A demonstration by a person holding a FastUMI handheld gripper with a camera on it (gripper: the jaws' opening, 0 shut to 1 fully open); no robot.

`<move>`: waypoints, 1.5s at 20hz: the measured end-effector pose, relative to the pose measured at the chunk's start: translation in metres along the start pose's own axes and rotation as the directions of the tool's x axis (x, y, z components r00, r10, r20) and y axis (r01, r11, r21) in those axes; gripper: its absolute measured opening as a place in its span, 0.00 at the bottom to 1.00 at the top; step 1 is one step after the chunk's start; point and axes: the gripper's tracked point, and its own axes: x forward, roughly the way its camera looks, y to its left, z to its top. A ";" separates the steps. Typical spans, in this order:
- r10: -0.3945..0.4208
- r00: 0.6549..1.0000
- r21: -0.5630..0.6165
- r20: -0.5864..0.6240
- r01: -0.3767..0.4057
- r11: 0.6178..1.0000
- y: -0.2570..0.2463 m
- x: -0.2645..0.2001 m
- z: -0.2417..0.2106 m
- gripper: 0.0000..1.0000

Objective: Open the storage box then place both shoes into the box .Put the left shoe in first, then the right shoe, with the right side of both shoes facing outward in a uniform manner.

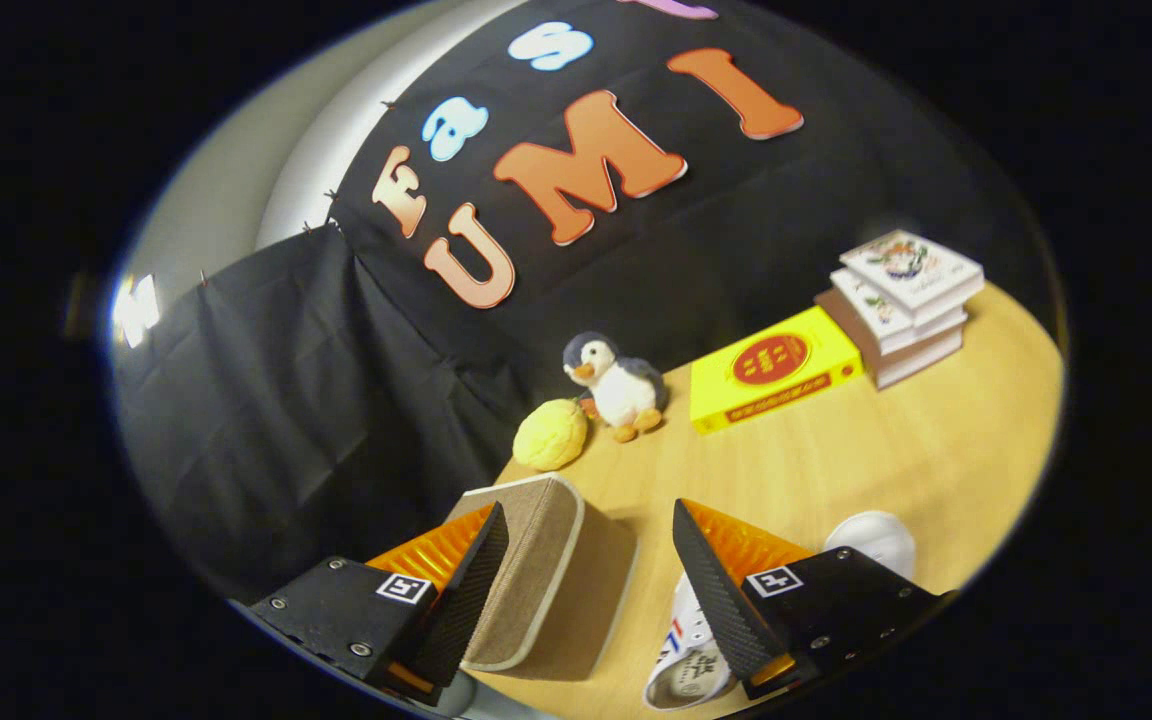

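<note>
A beige fabric storage box (536, 570) with pale trim stands on the wooden table (886, 450), its lid down, close against my left finger and partly between the fingers. My gripper (591, 560) is open above it, with a wide gap and nothing held. A white shoe (686, 650) with red and blue marks lies low by my right finger, mostly hidden behind it. The rounded white end of a second shoe (876, 540) shows just past the right finger.
Beyond the fingers sit a yellow round plush (550, 435), a penguin toy (616, 385), a flat yellow box (771, 380) and a stack of books (901, 305) near the black cloth wall. Bare tabletop lies between them and the shoes.
</note>
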 end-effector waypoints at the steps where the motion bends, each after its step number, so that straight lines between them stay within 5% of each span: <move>1: 0.038 0.998 0.058 -0.044 -0.036 0.998 0.001 0.009 -0.011 0.98; 6: 0.276 0.934 0.330 -0.228 -0.193 0.924 0.034 0.037 -0.064 0.98; 9: 0.323 0.886 0.338 -0.334 -0.207 0.918 0.037 0.045 -0.104 0.98; 12: 0.423 0.838 0.414 -0.346 -0.268 0.870 0.056 0.041 -0.112 0.98; 17: 0.462 0.809 0.470 -0.364 -0.268 0.841 0.061 0.048 -0.122 0.98; 21: 0.463 0.818 0.502 -0.341 -0.259 0.825 0.061 0.045 -0.117 0.94; 22: 0.461 0.824 0.507 -0.328 -0.258 0.823 0.058 0.042 -0.113 0.87; 27: 0.522 0.835 0.657 -0.172 -0.297 0.693 0.063 0.029 -0.082 0.47; 30: 0.473 0.860 0.596 -0.192 -0.281 0.752 0.063 0.032 -0.087 0.19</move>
